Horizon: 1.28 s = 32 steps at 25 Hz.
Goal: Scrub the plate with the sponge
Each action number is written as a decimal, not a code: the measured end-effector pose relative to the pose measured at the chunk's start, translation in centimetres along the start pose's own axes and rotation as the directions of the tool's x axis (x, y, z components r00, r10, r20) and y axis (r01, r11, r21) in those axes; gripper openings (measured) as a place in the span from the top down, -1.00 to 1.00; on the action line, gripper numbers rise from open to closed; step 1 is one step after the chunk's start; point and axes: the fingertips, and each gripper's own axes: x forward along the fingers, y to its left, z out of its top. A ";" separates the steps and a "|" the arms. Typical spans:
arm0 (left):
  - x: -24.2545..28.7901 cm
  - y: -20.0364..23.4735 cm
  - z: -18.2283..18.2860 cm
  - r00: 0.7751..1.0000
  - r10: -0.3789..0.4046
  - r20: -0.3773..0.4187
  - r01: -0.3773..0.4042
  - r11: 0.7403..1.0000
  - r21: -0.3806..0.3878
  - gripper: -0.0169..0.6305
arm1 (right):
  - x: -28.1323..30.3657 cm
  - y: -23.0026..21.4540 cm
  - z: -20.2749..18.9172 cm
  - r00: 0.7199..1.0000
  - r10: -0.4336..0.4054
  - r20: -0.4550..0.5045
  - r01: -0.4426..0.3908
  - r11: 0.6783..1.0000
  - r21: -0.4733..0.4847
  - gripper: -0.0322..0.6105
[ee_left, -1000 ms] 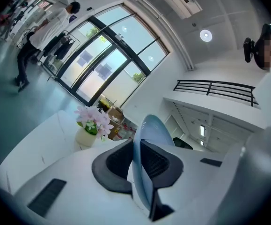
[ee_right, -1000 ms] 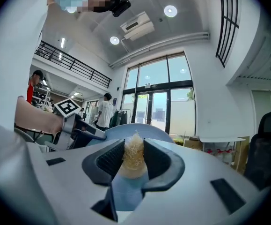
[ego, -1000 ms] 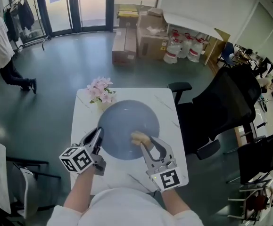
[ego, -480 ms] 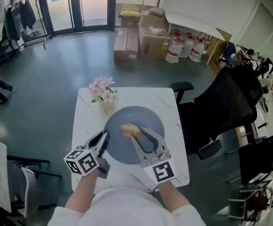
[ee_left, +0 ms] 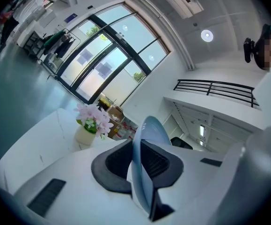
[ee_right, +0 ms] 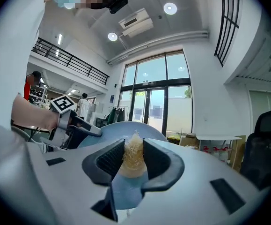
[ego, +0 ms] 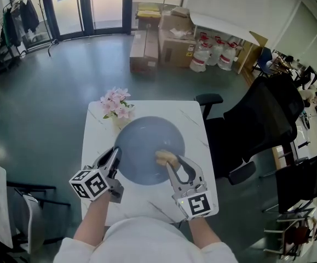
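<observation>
Now we clamp the blue plate (ego: 144, 147) by its near-left rim in our left hand-held gripper (ego: 113, 160). Our right hand-held gripper (ego: 172, 166) pinches the sponge (ego: 165, 158) on its near-right part. Pink flowers fill the vase (ego: 116, 107) at its far rim, and the table (ego: 194, 119) shows open margin on the right.

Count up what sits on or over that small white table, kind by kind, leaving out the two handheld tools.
Blue-grey plate: 1
Yellowish sponge: 1
Pot of pink flowers: 1
Total: 3

One plate (ego: 142, 144), one sponge (ego: 165, 158), one flower vase (ego: 116, 107), two tongs: left tongs (ego: 115, 154), right tongs (ego: 174, 164)
</observation>
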 end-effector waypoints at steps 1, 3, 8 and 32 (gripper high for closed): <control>0.0 0.1 0.1 1.000 0.003 0.002 -0.003 1.000 -0.001 0.80 | 0.1 0.9 0.1 1.000 0.015 0.019 -0.015 1.000 0.010 0.49; -0.2 0.3 0.1 1.000 0.009 0.003 -0.009 1.000 0.001 0.79 | 0.4 2.7 0.4 0.998 0.053 0.042 -0.055 0.998 0.031 0.49; -0.1 -0.1 -0.5 1.000 0.004 -0.023 -0.003 0.999 0.037 0.79 | 2.4 6.5 1.1 0.985 0.163 0.064 -0.165 0.986 0.022 0.49; 1.0 0.1 0.2 1.000 -0.024 -0.002 0.024 1.000 -0.001 0.77 | -0.5 -1.5 -2.1 0.994 -0.060 -0.088 0.060 0.998 -0.007 0.49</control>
